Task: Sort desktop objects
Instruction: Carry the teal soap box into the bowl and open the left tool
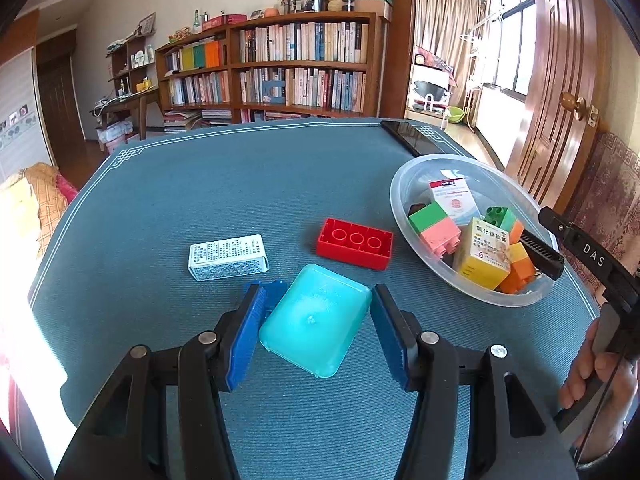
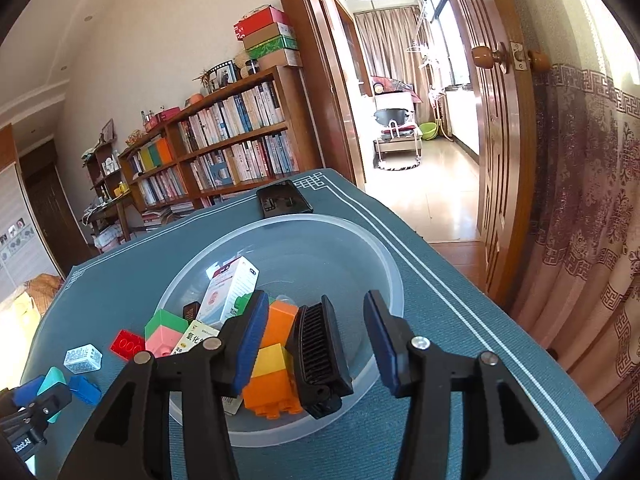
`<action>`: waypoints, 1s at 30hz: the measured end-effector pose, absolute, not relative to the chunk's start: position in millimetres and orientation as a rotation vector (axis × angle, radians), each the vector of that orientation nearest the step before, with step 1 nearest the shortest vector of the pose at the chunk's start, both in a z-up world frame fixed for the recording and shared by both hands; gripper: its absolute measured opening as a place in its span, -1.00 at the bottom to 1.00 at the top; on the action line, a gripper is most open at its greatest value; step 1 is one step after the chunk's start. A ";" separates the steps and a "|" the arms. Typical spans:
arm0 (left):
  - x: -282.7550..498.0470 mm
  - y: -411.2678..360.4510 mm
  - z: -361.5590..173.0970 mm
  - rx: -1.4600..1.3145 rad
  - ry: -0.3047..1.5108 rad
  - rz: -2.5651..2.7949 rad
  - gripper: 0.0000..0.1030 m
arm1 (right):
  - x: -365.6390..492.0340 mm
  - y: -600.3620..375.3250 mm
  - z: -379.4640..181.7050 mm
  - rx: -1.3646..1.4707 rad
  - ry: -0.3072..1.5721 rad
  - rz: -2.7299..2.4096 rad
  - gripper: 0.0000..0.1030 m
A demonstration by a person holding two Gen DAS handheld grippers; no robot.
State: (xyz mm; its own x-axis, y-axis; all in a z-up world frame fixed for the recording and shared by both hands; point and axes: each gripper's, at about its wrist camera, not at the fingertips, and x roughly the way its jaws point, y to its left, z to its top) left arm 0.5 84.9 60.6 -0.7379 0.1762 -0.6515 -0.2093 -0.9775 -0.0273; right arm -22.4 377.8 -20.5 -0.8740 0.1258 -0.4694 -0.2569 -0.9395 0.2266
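My left gripper is open around a turquoise plastic box that lies on the blue table mat; the jaws stand just clear of its sides. A small blue piece lies behind the left finger. A white printed box and a red brick lie beyond. My right gripper is open above the clear plastic bowl, with a black folding comb lying in the bowl between its fingers. The bowl holds coloured bricks and medicine boxes.
A black phone lies at the far edge of the table behind the bowl. The table's right edge is close to an open wooden door and a patterned curtain. Bookshelves stand beyond the table.
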 end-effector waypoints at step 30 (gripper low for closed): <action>-87.7 189.6 77.0 -0.870 0.044 2.544 0.12 | -12.7 417.8 -26.3 -0.596 0.585 2.652 0.42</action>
